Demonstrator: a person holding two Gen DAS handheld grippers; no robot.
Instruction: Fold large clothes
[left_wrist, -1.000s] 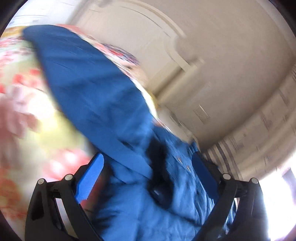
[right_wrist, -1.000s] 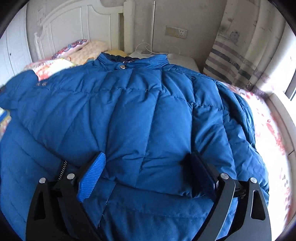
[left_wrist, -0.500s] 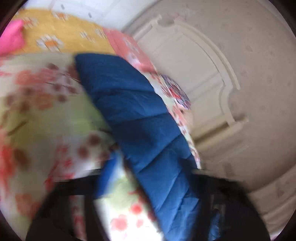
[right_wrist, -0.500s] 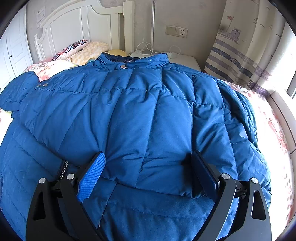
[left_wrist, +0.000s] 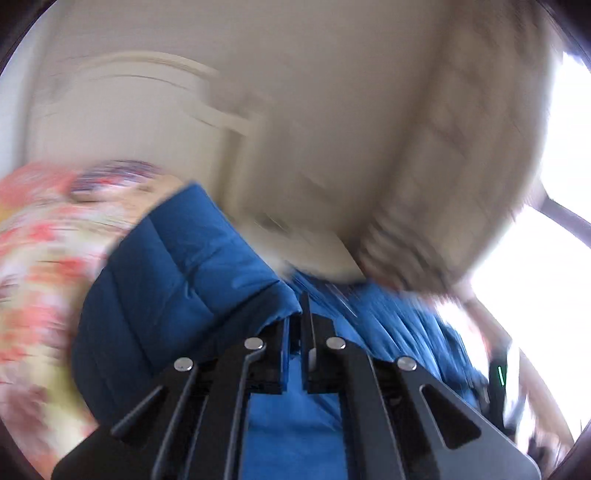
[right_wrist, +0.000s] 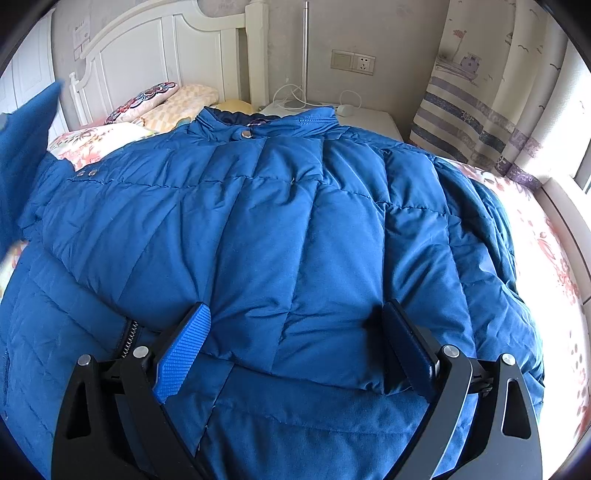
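A large blue puffer jacket (right_wrist: 280, 229) lies spread on the bed, collar toward the headboard. My right gripper (right_wrist: 295, 347) is open and rests over its lower front, touching the fabric, holding nothing. My left gripper (left_wrist: 293, 332) is shut on the blue sleeve (left_wrist: 177, 280) of the jacket and holds it lifted; this view is blurred. The lifted sleeve also shows at the left edge of the right wrist view (right_wrist: 26, 140).
The floral bedsheet (right_wrist: 546, 251) shows at the right and left of the jacket. Pillows (right_wrist: 162, 103) lie by the white headboard (right_wrist: 155, 51). A white nightstand (right_wrist: 369, 118) and a striped curtain (right_wrist: 480, 110) stand behind. A window is at the far right.
My left gripper closed on the jacket sleeve and swung it upward; the sleeve now rises at the left edge of the right wrist view. The right gripper stayed still and open.
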